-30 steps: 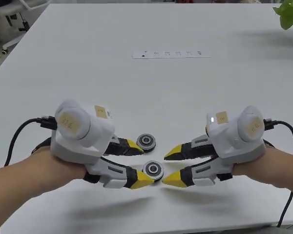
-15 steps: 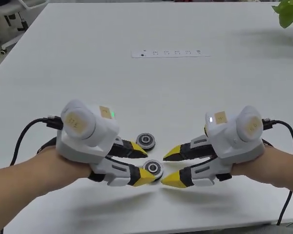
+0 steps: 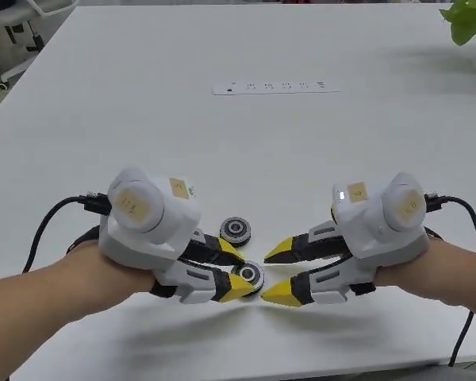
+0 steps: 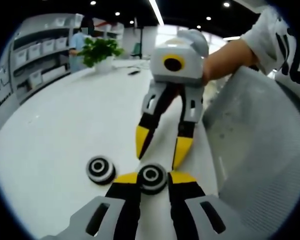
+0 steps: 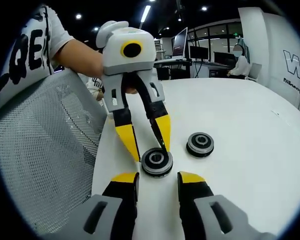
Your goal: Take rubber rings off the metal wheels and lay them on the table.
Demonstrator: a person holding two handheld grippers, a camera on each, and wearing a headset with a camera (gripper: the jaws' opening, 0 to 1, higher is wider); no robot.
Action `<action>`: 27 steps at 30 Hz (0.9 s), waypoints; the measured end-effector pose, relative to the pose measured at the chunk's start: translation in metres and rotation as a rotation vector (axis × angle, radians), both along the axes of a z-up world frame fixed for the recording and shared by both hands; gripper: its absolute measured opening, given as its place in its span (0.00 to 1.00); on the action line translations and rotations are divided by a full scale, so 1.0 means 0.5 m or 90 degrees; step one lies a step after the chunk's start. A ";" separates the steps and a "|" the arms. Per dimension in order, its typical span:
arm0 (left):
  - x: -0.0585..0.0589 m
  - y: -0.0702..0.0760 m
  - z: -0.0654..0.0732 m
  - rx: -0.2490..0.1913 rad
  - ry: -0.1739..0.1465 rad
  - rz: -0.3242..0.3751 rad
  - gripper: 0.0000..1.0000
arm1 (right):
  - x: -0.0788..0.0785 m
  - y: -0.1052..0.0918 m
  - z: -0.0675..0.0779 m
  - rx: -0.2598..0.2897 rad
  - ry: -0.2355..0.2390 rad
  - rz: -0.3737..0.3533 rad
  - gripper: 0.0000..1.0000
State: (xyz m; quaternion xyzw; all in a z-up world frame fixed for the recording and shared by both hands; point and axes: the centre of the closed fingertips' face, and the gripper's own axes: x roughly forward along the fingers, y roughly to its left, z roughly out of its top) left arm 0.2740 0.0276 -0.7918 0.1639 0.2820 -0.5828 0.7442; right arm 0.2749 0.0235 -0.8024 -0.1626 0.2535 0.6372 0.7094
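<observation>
- My L gripper [image 3: 239,271] sits around the near wheel [image 3: 248,275] at the front edge of the table [image 3: 222,143], one yellow tip on each side of it.
- In the L gripper view the tips look right against the wheel's rim. Can't tell if I'm actually pinching or just flanking, so grip unconfirmed.
- My R gripper [image 3: 270,274] faces it from the other side. Jaws are abt half open w/ nothing in them, tips just short of the wheel.
- Rubber ring [image 5: 144,161] = dark outer band, still on the near wheel. Far wheel [image 3: 236,230] lies flat just behind, untouched, ring on too.
- Step in hand, I reckon: L steadies the wheel and R goes for the ring. Task barely begun, no ring on the table yet.
- Risks from here:
  - L tips bear on the ring itself, not the metal. If so, squeezing pins the rubber in place and R can't peel it.
  - Wheel is round and lies flat. If L's hold is loose, R's push skids or spins it out from btwn the tips.
  - It's near the table edge on my side, so a slip toward me may send it off.
  - Four tips crowd one small part. R closing in could knock L's tips instead of catching rubber.
  - Far wheel is close, so a sideways nudge may bump it away.
</observation>
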 end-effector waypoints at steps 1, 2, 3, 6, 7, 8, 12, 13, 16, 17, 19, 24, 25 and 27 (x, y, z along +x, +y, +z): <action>0.001 -0.001 0.001 -0.002 -0.004 0.000 0.22 | 0.000 0.000 0.000 0.000 0.000 0.000 0.28; 0.000 -0.001 0.001 -0.001 -0.003 0.000 0.21 | 0.000 0.000 -0.001 -0.001 0.000 0.001 0.28; 0.000 -0.002 0.000 -0.001 -0.003 -0.001 0.20 | -0.001 0.000 -0.001 0.000 0.001 0.000 0.28; 0.002 -0.002 0.000 0.001 -0.011 0.001 0.19 | -0.001 0.000 -0.001 -0.001 0.001 0.000 0.28; 0.003 -0.002 -0.001 0.000 -0.012 0.002 0.18 | -0.001 0.000 -0.001 -0.001 0.001 0.000 0.28; 0.005 -0.001 -0.001 0.000 -0.016 0.003 0.18 | -0.001 0.001 -0.001 0.000 0.000 0.001 0.27; 0.009 0.000 -0.002 0.005 -0.033 0.004 0.15 | -0.001 0.003 0.001 0.002 0.000 0.001 0.27; 0.009 0.000 -0.002 0.005 -0.035 0.004 0.15 | -0.001 0.003 0.002 0.003 0.001 0.000 0.27; 0.008 0.000 -0.002 0.008 -0.045 0.001 0.15 | 0.001 0.004 0.003 0.005 0.001 -0.002 0.27; 0.008 0.000 -0.002 0.008 -0.044 0.002 0.14 | 0.002 0.004 0.004 0.006 0.002 -0.003 0.27; 0.009 0.000 -0.002 0.007 -0.045 0.004 0.14 | 0.002 0.006 0.005 0.008 0.003 -0.003 0.27; 0.009 0.000 -0.001 0.006 -0.051 0.005 0.14 | 0.003 0.010 0.007 0.010 0.004 -0.002 0.27; 0.009 0.000 -0.001 0.006 -0.052 0.005 0.14 | 0.003 0.011 0.006 0.010 0.006 -0.001 0.27; 0.008 0.000 -0.002 0.005 -0.055 0.005 0.14 | 0.002 0.013 0.005 0.010 0.008 -0.001 0.27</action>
